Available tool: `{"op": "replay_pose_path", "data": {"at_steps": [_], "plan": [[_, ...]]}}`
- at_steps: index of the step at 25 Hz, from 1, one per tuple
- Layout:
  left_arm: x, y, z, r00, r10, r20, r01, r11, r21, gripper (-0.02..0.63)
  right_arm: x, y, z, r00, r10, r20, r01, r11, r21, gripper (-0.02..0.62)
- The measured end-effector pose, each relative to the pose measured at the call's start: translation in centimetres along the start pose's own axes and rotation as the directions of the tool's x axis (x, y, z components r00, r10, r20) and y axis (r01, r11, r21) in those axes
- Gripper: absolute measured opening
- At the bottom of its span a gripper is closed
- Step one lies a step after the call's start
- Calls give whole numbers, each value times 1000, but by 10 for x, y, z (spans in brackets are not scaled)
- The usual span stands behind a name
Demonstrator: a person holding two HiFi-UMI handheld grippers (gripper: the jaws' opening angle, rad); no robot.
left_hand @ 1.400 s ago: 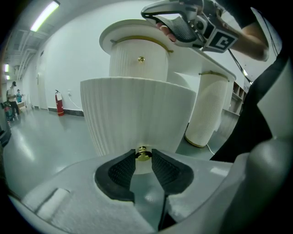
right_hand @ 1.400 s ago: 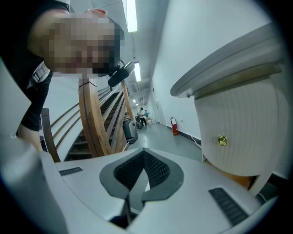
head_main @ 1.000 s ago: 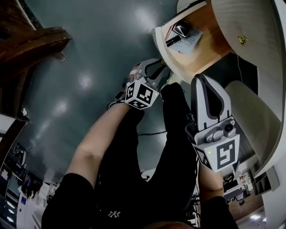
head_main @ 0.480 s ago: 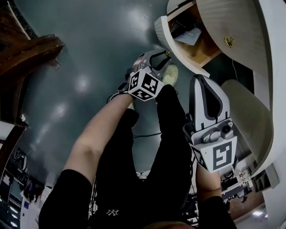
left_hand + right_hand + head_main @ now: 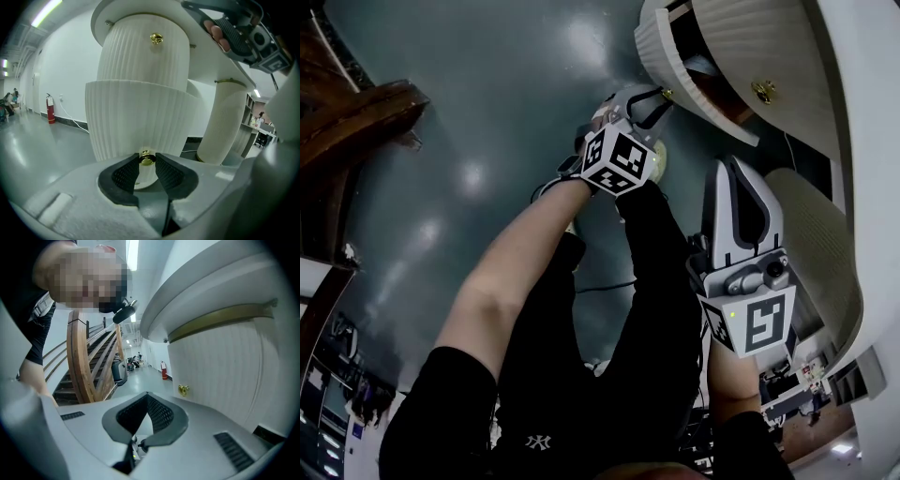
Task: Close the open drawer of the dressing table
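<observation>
The cream ribbed drawer [image 5: 667,49] of the dressing table [image 5: 862,112] stands only a little way out, with a dark gap above its front. My left gripper [image 5: 656,99] is shut on the drawer's small brass knob [image 5: 667,93]. The left gripper view shows that knob [image 5: 147,158] pinched between the two black pads [image 5: 125,174], the ribbed drawer front [image 5: 140,117] right behind it. The drawer above carries its own brass knob [image 5: 156,38]. My right gripper [image 5: 736,167] hangs lower right, shut and holding nothing, beside the table's ribbed front [image 5: 225,366].
The person's dark-trousered legs [image 5: 656,281] and a pale shoe [image 5: 659,161] stand on the grey floor below the drawer. A second ribbed pedestal [image 5: 816,253] is at the right. A wooden staircase [image 5: 356,103] rises at the left. A cable [image 5: 600,286] lies on the floor.
The drawer has slid inward toward the dressing table with my left gripper on its knob. The things inside it, visible before, are now almost hidden. The right gripper has hardly moved.
</observation>
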State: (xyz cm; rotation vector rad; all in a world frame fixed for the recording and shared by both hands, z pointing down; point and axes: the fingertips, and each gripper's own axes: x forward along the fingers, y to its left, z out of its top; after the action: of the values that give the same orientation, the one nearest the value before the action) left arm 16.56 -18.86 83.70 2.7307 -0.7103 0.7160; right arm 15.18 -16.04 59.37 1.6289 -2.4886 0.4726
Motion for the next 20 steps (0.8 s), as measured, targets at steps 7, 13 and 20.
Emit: {"op": "replay_pose_path", "data": {"at_steps": [7, 13, 20], "plan": [[21, 5, 16, 1000, -1, 14, 1, 1000, 5, 109, -4, -16, 0, 1000, -10, 7, 10, 1000, -11, 15], [37, 9, 23, 1000, -9, 23, 9, 1000, 1, 109, -1, -27, -3, 1000, -26, 14, 26, 1000, -13, 15], [46, 10, 28, 999, -27, 23, 27, 1000, -10, 109, -4, -32, -4, 999, -33, 16, 34, 999, -11, 15]]}}
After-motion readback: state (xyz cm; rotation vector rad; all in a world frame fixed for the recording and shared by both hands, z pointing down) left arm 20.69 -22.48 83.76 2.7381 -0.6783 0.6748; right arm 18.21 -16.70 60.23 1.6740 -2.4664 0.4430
